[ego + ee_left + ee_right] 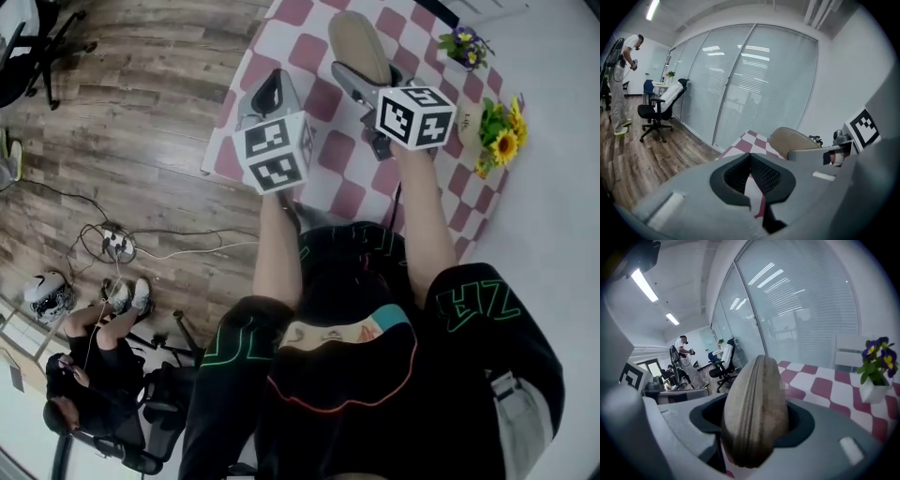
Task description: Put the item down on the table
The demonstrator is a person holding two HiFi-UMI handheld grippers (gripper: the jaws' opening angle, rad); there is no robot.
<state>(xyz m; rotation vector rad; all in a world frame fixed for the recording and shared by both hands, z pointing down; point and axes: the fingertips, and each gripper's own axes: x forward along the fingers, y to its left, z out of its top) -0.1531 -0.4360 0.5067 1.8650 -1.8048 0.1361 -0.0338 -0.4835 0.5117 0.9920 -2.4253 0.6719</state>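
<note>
Tan pouch (359, 45) in R gripper (364, 82)

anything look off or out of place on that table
Nothing stands out. The checkered cloth lies flat, the purple flower pot stands upright, the sunflowers sit near the table's edge, and the tan pouch is held on edge in the right gripper, not yet set down.

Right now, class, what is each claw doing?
Left claw: closed, empty.
Right claw: closed on the tan zip pouch.

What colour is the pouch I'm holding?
Tan; the pouch shows best in the right gripper view.
</note>
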